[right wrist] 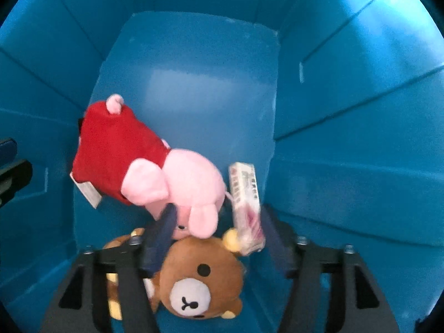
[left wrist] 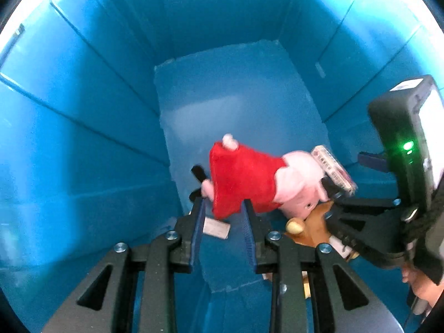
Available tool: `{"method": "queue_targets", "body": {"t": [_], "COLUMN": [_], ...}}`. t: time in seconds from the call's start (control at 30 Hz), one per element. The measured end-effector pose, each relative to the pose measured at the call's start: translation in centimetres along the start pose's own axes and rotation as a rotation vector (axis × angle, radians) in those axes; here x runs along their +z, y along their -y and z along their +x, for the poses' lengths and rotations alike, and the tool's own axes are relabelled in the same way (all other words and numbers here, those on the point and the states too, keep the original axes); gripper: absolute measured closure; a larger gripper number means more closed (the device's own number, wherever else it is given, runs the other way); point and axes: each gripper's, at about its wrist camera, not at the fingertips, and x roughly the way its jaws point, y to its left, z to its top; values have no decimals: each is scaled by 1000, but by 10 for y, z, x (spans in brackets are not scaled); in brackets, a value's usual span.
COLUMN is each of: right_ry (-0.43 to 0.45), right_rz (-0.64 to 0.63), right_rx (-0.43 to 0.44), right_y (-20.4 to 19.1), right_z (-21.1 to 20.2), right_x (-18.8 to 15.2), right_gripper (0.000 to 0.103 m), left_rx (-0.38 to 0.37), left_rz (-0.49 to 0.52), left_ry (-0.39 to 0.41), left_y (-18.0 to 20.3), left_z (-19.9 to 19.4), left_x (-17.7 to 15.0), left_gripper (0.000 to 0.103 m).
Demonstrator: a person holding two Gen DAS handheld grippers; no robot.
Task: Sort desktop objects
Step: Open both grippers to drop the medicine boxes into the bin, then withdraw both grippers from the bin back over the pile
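Observation:
Both grippers are inside a blue plastic bin [left wrist: 83, 111]. A pink pig plush in a red dress [left wrist: 249, 180] lies on the bin floor, also in the right wrist view [right wrist: 125, 149]. A brown bear plush [right wrist: 199, 274] lies under the pig's head, partly seen in the left wrist view [left wrist: 310, 227]. A small pink and white packet [right wrist: 247, 205] sits loose between the right gripper's fingers, beside the pig; it also shows in the left wrist view [left wrist: 333, 169]. My left gripper [left wrist: 223, 208] is open and empty, just short of the red dress. My right gripper [right wrist: 216, 219] is open above the two plush toys.
The bin [right wrist: 347, 111] has tall ribbed walls close on all sides. A white tag [left wrist: 216, 229] lies by the left fingers. The right gripper's body [left wrist: 402, 166] with a green light stands at the right of the left wrist view. Bare bin floor [right wrist: 194, 83] lies beyond the toys.

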Motion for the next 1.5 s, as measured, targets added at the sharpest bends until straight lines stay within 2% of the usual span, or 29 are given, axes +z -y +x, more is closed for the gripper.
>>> {"method": "queue_targets", "body": {"t": [0.07, 0.2, 0.23, 0.3, 0.37, 0.43, 0.63, 0.77, 0.87, 0.93, 1.0, 1.03, 1.27, 1.5], "right_ry": [33, 114, 140, 195, 263, 311, 484, 612, 688, 727, 759, 774, 867, 883], "right_rz": [-8, -20, -31, -43, -49, -50, -72, -88, -105, -120, -137, -144, -187, -194], "right_rx": [-8, 22, 35, 57, 73, 80, 85, 135, 146, 156, 164, 170, 233, 281], "right_y": [-3, -4, -1, 12, 12, 12, -9, -34, -60, -80, -105, -118, -228, -334], "right_z": [-13, -55, -67, -79, -108, -125, -179, -214, -235, -247, -256, -261, -287, -279], "right_x": [-2, -2, -4, 14, 7, 4, -24, -50, -66, -75, -83, -87, -107, -116], "right_gripper": [27, 20, 17, 14, 8, 7, 2, 1, 1, 1, 1, 1, 0, 0], "left_rx": [-9, -50, -63, -92, -104, -102, -83, -52, -7, 9, 24, 37, 102, 168], "left_rz": [1, -15, -18, -25, -21, -14, -48, -96, -139, -157, -174, -180, -241, -328], "left_ry": [51, 146, 170, 224, 283, 342, 549, 687, 785, 840, 897, 922, 984, 908], "left_y": [1, -4, -5, -8, -11, -14, -42, -76, -107, -127, -152, -166, -274, -393], "left_z": [-14, -44, -53, -72, -94, -112, -173, -207, -223, -233, -240, -243, -243, -210], "left_x": [0, -3, -4, -8, -13, -21, -61, -99, -132, -155, -182, -196, -282, -360], "left_gripper": [77, 77, 77, 77, 77, 77, 77, 77, 61, 45, 38, 37, 37, 37]}}
